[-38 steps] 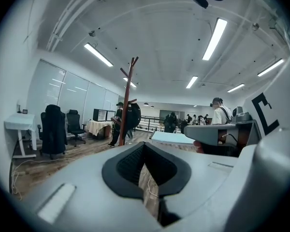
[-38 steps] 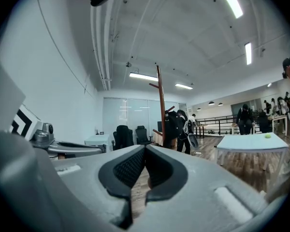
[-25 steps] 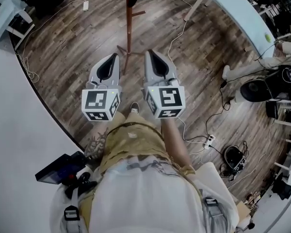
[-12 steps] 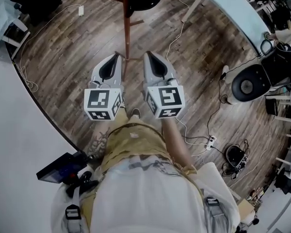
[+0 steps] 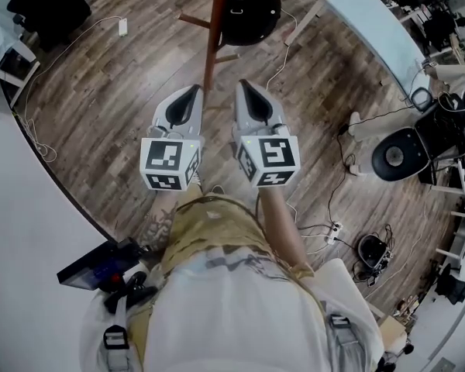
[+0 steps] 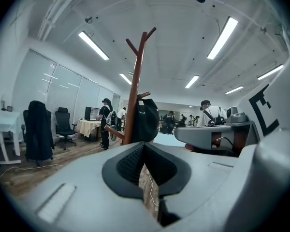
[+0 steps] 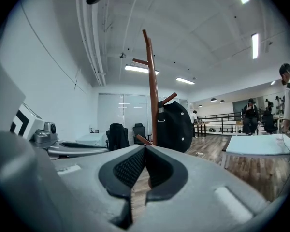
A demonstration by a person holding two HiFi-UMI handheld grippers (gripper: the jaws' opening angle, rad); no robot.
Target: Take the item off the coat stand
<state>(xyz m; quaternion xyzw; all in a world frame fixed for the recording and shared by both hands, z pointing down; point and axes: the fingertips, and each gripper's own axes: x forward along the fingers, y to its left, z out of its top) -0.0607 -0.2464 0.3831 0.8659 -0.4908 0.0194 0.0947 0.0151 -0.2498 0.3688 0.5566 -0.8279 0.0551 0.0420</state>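
Wood floor [image 5: 101, 91], open office. Black cap [image 5: 250, 10] on the coat stand [image 5: 215, 29], top centre of frame, untouched. Left gripper [image 5: 192, 91] and right gripper [image 5: 244, 86] closed, empty, just below. Not yet begun: reach, clamp, lift-off all to come.

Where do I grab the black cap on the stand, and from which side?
Probably the cap's free lower edge, bringing the right gripper in on the pole's right side. The cap hangs there from an upward-slanting peg, so it needs lifting up and off.

Open office: desks [image 7: 258, 146], swivel chairs [image 6: 64, 124], strip lights [image 6: 93, 45].
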